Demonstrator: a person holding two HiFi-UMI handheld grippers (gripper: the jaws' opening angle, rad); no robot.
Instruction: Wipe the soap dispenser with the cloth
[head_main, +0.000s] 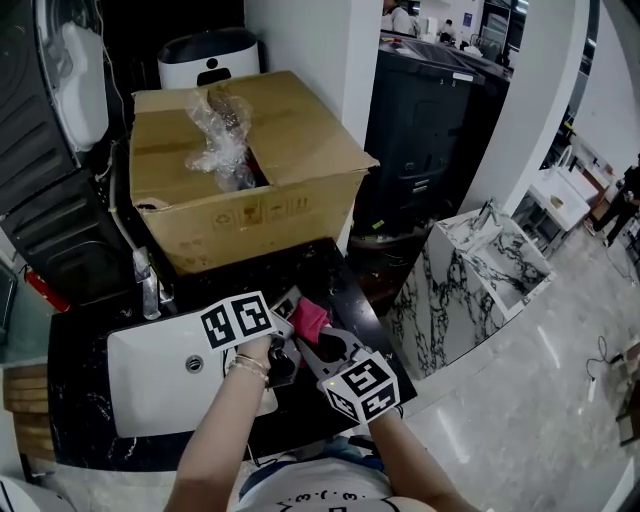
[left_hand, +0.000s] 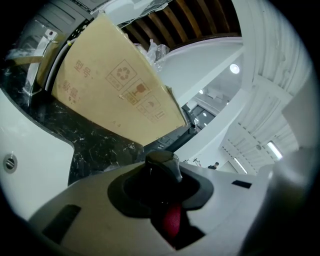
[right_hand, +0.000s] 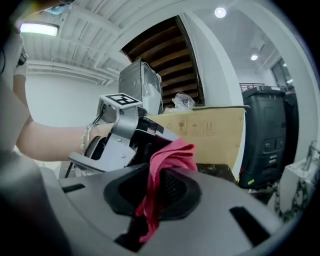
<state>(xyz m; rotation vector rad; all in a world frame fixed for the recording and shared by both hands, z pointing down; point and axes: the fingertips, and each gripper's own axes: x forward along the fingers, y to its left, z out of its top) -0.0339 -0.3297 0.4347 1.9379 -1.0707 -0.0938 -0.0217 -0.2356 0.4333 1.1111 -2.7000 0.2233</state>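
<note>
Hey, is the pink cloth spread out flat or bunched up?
Bunched up: the cloth hangs crumpled in folds, pinched in the jaws of the right gripper.

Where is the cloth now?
In the head view the cloth sits low at centre, pinched in the right tool, just right of the sink and beside the left tool holding the dispenser.
</note>
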